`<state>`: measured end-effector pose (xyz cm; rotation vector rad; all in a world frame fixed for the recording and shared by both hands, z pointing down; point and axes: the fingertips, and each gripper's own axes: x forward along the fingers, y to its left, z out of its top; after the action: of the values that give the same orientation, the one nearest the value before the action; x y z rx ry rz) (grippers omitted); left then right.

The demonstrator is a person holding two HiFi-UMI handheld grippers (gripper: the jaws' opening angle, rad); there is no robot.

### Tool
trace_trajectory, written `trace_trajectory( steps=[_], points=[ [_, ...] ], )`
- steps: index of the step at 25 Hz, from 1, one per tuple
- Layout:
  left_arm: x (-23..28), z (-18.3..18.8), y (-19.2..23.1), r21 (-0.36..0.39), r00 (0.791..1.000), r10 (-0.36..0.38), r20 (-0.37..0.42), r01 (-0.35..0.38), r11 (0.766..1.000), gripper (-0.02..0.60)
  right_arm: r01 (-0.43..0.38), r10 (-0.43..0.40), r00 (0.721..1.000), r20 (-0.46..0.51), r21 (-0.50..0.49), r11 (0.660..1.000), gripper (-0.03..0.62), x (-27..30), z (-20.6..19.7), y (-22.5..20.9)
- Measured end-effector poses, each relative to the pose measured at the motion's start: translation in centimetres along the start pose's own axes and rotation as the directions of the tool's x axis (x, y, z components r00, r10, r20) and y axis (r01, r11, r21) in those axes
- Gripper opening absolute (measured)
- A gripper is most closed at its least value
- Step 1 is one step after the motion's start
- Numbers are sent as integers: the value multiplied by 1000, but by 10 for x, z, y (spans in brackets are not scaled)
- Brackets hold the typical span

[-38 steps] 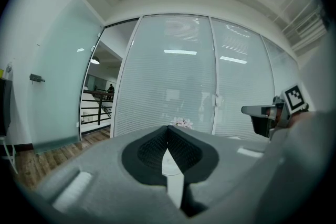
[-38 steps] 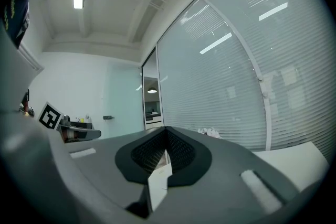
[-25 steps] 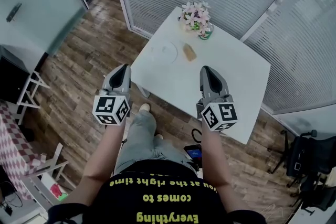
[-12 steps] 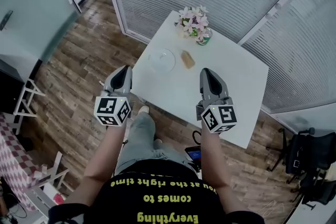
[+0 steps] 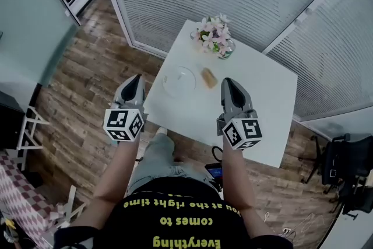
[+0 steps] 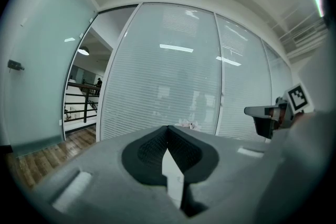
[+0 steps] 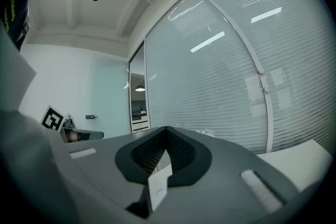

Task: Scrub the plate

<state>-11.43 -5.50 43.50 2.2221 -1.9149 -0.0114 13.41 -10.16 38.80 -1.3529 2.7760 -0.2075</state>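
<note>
Head view: the one white table (image 5: pixel 256 96) sits nearer than before. Two tools, left gripper (image 5: pixel 137 76) and right gripper (image 5: pixel 227 82), are closed and empty. One plate (image 5: pixel 179 80) lies just ahead between them, one sponge (image 5: pixel 208 77) beside it.

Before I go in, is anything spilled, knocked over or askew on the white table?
Nothing stands out. The clear glass plate lies flat on the white table, the tan sponge beside it; the vase of pink flowers stands upright.
</note>
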Motion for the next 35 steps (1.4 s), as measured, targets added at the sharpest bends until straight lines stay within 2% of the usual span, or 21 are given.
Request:
trace_trajectory(
  steps=[9, 24, 35],
  points=[
    [54, 7, 20, 4, 993, -113, -32, 113, 994, 0, 109, -109, 994, 16, -20, 994, 6, 25, 11, -11],
    [123, 7, 38, 23, 962, -260, -81, 262, 965, 0, 236, -236, 972, -5, -30, 971, 8, 64, 3, -24],
    [150, -7, 52, 3, 951, -286, -117, 289, 957, 0, 276, -276, 960, -34, -21, 961, 8, 85, -12, -33]
  ],
)
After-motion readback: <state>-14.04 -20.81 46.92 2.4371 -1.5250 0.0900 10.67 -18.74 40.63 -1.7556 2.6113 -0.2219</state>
